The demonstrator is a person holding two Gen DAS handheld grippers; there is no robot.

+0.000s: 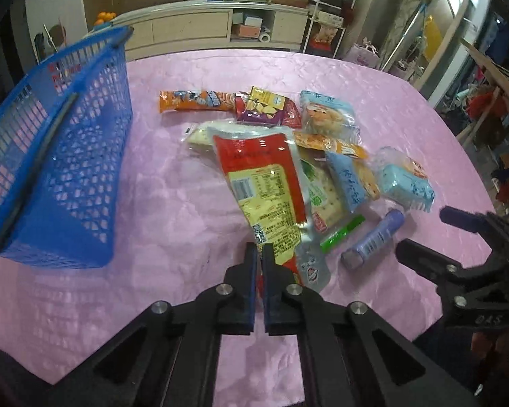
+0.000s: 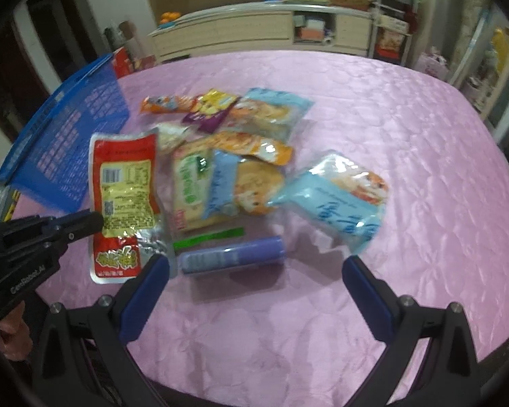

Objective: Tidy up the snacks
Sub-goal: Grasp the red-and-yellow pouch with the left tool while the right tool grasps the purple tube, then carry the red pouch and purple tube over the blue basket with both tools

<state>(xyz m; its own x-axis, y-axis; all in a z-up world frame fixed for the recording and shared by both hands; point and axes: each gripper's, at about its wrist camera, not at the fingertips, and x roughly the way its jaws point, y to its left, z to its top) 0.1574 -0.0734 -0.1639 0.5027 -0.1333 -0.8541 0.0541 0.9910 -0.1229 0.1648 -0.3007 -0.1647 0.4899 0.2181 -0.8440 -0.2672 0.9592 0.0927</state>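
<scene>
- While the pile of snacks lies on the pink quilted worktop [image 1: 186, 203], the red-and-yellow foil packet [image 1: 264, 183] is clamped by the left tongs [image 1: 259, 254], seemingly at its edge.
- The right tongs [image 2: 254, 271] are held apart above the purple tube [image 2: 232, 254].
- The blue mesh plastic basket [image 1: 68, 156] is seen beside the pile.

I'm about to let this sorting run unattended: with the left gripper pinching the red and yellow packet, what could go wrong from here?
The left gripper holds the red and yellow packet only by its bottom edge, so it may slip out on the way to the blue basket. The packet overlaps the green cracker pack, which could get dragged along.
</scene>
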